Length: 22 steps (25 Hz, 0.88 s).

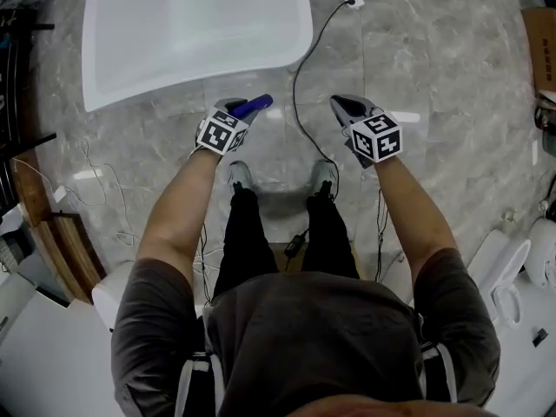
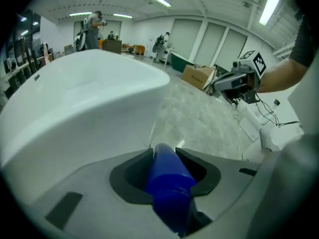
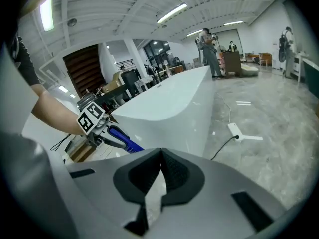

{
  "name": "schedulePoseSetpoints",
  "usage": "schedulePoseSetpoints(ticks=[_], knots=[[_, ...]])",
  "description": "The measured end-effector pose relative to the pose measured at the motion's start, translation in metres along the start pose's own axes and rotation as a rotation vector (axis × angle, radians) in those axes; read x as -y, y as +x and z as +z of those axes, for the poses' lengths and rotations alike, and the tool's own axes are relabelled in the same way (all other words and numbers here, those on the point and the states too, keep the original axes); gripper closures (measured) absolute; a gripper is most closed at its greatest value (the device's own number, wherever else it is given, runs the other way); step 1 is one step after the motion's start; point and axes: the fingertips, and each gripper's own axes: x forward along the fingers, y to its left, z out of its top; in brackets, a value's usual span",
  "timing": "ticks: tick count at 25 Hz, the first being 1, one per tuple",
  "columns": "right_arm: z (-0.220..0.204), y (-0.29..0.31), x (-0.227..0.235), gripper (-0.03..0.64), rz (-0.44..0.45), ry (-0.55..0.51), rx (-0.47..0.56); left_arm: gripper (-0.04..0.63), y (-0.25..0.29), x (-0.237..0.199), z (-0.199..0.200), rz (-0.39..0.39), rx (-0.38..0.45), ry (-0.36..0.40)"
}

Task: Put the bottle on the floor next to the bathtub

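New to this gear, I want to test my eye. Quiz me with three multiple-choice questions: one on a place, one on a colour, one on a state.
1. Where is the bottle?
A) on a chair
B) in the left gripper
C) in a bucket

2. What colour is the bottle?
A) red
B) white
C) blue

3. How is the right gripper?
A) shut on a towel
B) shut and empty
C) wide open

Answers:
1 B: the left gripper view shows its jaws closed on the bottle.
2 C: it shows blue in all three views.
3 B: in the right gripper view the jaw tips meet with nothing between them.
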Motion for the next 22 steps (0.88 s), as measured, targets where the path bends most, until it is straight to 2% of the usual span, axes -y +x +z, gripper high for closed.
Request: schedulePoseSetpoints(ticks=[6, 13, 17, 22], knots=[[-0.070, 0.077, 0.047, 0.624, 0.018, 0.024, -0.055, 0.460, 0.101, -0.031, -0.064, 0.019, -0.113, 0.030], [-0.140, 0.152, 0.089, 0.624, 0.022, 0.052, -0.074, 0.460, 0.204, -0.057, -0.116, 0.016, -0.212, 0.091], [-0.176, 0.186, 0.106, 0.624, 0.024, 0.045, -0.111, 0.460, 0.249, -0.064, -0.137, -0.006, -0.257, 0.145], [-0.202, 0.216, 0.110, 0.624, 0.035, 0.031, -0.131, 0.460, 0.291, -0.073, -0.166, -0.004, -0.328, 0.227]])
